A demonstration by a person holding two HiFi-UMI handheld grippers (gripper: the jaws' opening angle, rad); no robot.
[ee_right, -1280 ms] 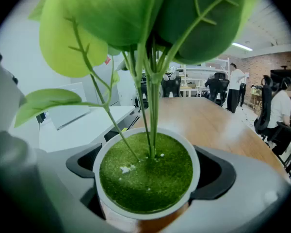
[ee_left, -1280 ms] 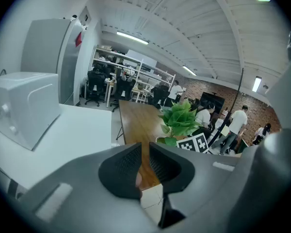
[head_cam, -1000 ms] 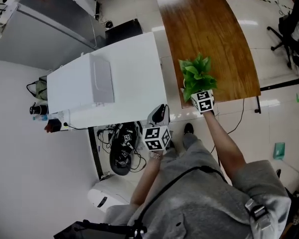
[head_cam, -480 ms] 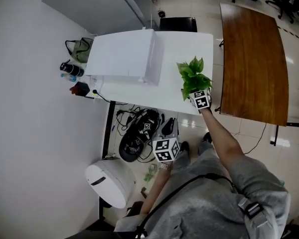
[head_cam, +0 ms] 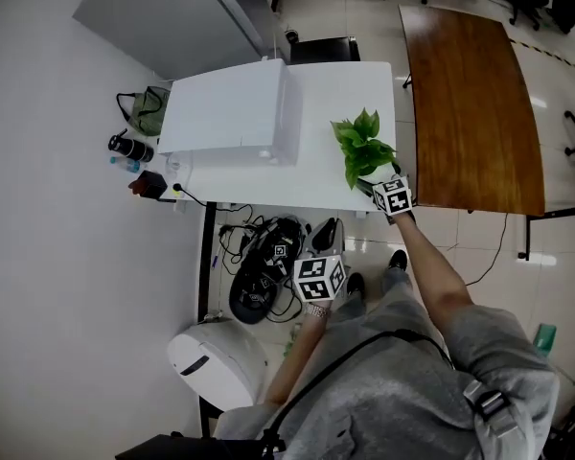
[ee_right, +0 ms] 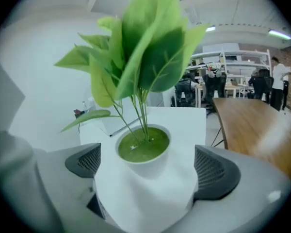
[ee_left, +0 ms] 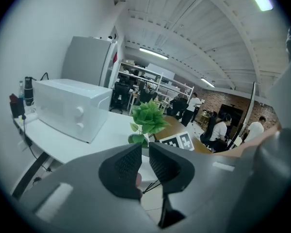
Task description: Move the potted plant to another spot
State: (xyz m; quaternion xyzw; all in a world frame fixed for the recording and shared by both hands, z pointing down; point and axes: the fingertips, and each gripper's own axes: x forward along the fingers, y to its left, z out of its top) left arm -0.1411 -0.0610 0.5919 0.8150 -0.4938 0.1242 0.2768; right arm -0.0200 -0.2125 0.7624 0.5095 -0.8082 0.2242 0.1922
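The potted plant, green leaves in a white pot, is held over the near right corner of the white table. My right gripper is shut on the pot, with its dark pads pressed on either side. Whether the pot rests on the table I cannot tell. In the right gripper view the leaves fill the upper middle. My left gripper hangs low by the person's body, off the table, with its jaws shut on nothing. The left gripper view shows the plant ahead.
A white box-shaped appliance sits on the left half of the white table. A brown wooden table stands to the right. Cables and dark gear and a round white bin lie on the floor below. Bottles stand at the table's left end.
My right gripper has carried the plant from the wooden table's near corner across to the white table's near right corner. The left gripper has stayed low and shut.
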